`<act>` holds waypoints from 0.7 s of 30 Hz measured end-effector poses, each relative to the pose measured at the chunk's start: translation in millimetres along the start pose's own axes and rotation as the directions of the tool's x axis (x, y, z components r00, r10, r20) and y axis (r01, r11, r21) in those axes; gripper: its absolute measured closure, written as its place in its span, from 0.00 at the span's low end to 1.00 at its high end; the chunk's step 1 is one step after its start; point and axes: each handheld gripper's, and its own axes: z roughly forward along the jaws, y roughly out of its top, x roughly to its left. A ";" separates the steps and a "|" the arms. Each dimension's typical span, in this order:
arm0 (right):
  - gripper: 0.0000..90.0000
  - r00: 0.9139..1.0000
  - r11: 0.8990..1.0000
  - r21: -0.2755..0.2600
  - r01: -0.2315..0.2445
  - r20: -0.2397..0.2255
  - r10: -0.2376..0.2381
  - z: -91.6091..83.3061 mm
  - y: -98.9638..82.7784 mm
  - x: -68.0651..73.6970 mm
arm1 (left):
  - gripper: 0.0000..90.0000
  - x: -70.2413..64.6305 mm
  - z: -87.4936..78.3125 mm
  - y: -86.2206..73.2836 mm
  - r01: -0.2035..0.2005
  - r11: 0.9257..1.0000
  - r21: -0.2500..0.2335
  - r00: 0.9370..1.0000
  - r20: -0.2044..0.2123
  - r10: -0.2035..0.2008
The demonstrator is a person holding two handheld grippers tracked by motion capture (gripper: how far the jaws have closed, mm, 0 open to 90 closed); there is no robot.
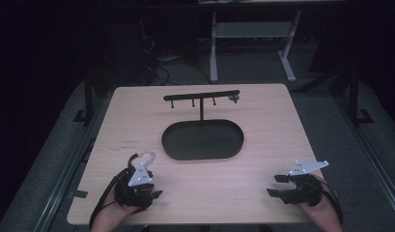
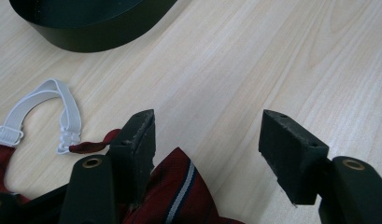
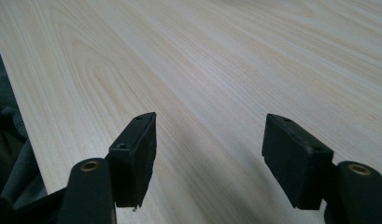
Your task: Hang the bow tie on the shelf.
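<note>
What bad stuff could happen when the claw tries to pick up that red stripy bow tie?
The left claw is open over the red striped bow tie, with the cloth lying mostly under one jaw. It may pinch only an edge, so the tie could slip out.

The white elastic strap trails loose on the table and might snag or drag when lifted.

The black stand above the oval tray looks thin; a bump while hanging the tie could probably tip it.

We see a dark red bow tie (image 2: 179, 196) with white-and-navy stripes, its elastic strap (image 2: 44, 105) white, a black oval tray (image 2: 100, 28) and black hook stand (image 1: 201, 96) on the pale wood-grain worktop (image 2: 272, 60).
</note>
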 end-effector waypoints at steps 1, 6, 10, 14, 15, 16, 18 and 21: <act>0.39 1.000 1.000 -0.001 0.008 0.001 -0.008 0.1 -0.4 -0.7 | 0.40 0.0 0.0 0.0 0.000 1.000 0.000 1.000 0.000 0.000; 0.39 1.000 1.000 -0.006 0.005 0.000 -0.005 -0.9 -0.5 0.8 | 0.39 0.9 -1.9 -0.3 -0.014 1.000 0.007 1.000 0.017 0.014; 0.39 1.000 1.000 -0.002 0.008 0.004 -0.008 -0.5 0.9 1.5 | 0.40 6.1 -7.4 2.9 -0.032 0.999 -0.001 0.999 0.033 0.032; 0.39 1.000 1.000 -0.001 -0.002 0.008 0.002 -0.8 0.4 0.5 | 0.40 15.3 -10.0 8.1 -0.035 0.999 0.012 0.999 0.032 0.034; 0.39 1.000 1.000 -0.001 -0.002 0.008 0.002 -0.8 0.4 0.5 | 0.41 15.3 -10.0 8.1 -0.035 0.999 0.012 0.999 0.032 0.034; 0.39 1.000 1.000 -0.005 0.006 0.011 -0.006 -1.6 -0.3 0.3 | 0.41 20.4 -11.8 11.0 -0.034 0.999 0.012 0.999 0.030 0.034; 0.39 1.000 1.000 -0.003 0.002 0.013 -0.002 -1.5 -0.2 0.5 | 0.41 24.3 -12.9 13.6 -0.033 0.999 0.022 0.999 0.030 0.033; 0.39 1.000 1.000 0.000 0.001 0.013 -0.001 -0.7 0.9 0.7 | 0.41 28.6 -14.1 16.4 -0.039 0.999 0.030 0.999 0.024 0.038</act>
